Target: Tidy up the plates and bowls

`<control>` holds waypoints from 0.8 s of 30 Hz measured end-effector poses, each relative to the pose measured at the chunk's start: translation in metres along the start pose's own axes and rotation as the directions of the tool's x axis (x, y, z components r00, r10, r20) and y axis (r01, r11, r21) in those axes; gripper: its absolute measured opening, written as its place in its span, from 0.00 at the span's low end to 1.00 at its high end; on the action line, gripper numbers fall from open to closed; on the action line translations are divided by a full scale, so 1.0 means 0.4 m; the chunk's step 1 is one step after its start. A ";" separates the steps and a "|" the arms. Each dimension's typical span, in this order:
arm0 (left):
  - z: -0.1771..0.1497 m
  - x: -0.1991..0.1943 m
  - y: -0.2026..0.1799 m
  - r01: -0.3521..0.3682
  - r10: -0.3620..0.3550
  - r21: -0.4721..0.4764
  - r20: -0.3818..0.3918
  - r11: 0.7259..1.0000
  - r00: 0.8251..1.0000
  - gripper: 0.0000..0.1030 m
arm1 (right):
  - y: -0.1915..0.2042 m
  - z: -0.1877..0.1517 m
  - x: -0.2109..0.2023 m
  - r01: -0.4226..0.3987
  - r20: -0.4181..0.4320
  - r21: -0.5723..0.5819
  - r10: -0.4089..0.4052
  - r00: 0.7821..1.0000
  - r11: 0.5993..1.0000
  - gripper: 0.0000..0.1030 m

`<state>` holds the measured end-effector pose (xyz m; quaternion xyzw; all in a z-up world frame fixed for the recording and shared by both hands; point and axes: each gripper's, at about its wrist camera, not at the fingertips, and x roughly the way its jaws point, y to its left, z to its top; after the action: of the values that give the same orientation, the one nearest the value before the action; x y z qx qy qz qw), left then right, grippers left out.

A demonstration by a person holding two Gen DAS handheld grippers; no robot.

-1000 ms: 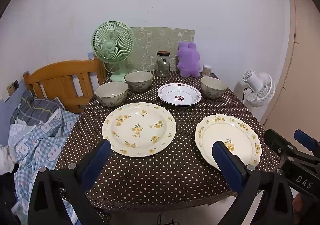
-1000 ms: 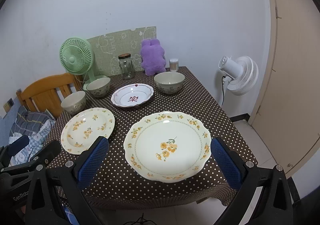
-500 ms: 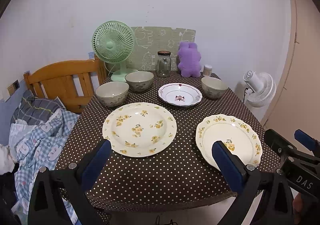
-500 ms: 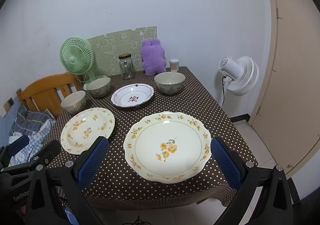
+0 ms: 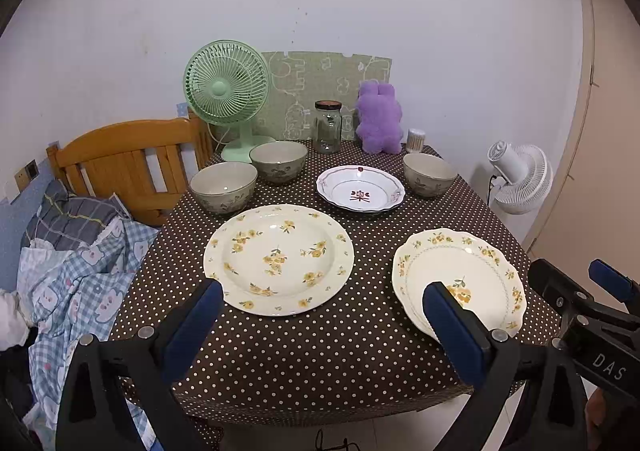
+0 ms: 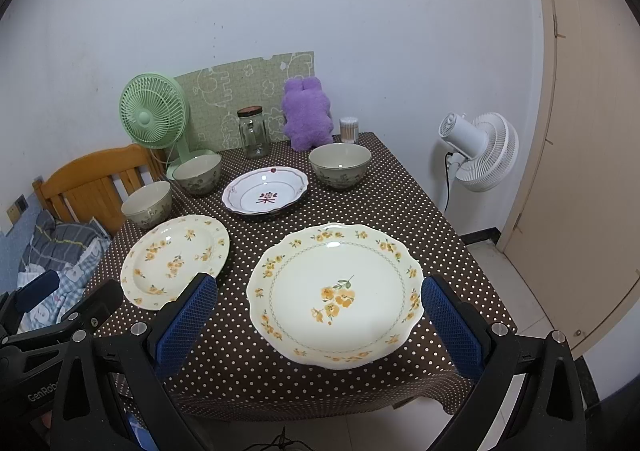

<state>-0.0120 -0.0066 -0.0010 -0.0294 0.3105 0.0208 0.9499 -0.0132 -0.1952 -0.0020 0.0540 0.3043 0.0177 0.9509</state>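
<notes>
Both tools hang wide and empty off the near edge of the bench: the left tool (image 5: 320, 325) faces the round flowered plate (image 5: 279, 259), the right tool (image 6: 320, 325) faces the scalloped plate (image 6: 335, 295); neither touches anything.

These two plates lie flat, side by side but apart, nearest the front edge; behind them sits the red-marked dish (image 5: 360, 194), and around it three bowls: a left bowl (image 5: 223, 187), a middle bowl (image 5: 278, 160) just beside it, and a right bowl (image 5: 429, 173) well apart on the far side.

All look like glazed ceramic, so I judge them stiff, fairly heavy, slick and easily chipped; a plate lying flat offers only its rim, so the near lip is the place to pinch, while a bowl can be taken by its wall; stacking should be gentle.

A brown dotted cloth (image 5: 320, 351) covers the bench and may drag or bunch under a sliding plate; at the back stand a green fan (image 5: 226, 85), a jar (image 5: 327, 126), a purple plush toy (image 5: 378, 123); a wooden chair (image 5: 120, 159) and bedding (image 5: 72, 251) sit at the left, a white fan (image 6: 478, 151) and a door (image 6: 592, 131) at the right.
</notes>
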 end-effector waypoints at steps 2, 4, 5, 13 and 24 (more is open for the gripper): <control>0.000 0.001 0.000 0.000 0.000 0.000 0.000 1.000 1.000 0.97 | 0.000 0.000 0.001 0.000 0.000 0.000 0.000 1.000 1.000 1.00; 0.000 -0.002 0.000 -0.001 0.001 0.001 0.001 1.000 1.000 0.97 | 0.000 0.000 0.001 0.001 0.000 0.000 -0.001 1.000 1.000 1.00; 0.000 0.000 0.000 -0.001 0.001 0.001 0.001 1.000 1.000 0.97 | 0.001 0.000 0.001 0.001 0.001 0.000 -0.001 1.000 1.000 1.00; 0.014 0.022 0.005 0.013 -0.013 0.016 0.001 1.000 1.000 0.96 | 0.011 0.014 0.013 0.021 0.016 -0.016 -0.020 1.000 1.000 0.99; 0.049 0.089 -0.042 0.072 -0.069 0.053 -0.044 0.996 0.997 0.94 | -0.024 0.029 0.044 0.095 -0.033 0.054 -0.093 0.995 0.994 0.97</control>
<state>0.0294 -0.0211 -0.0055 -0.0151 0.3299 -0.0218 0.9437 0.0080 -0.2046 -0.0037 0.0657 0.3213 -0.0345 0.9441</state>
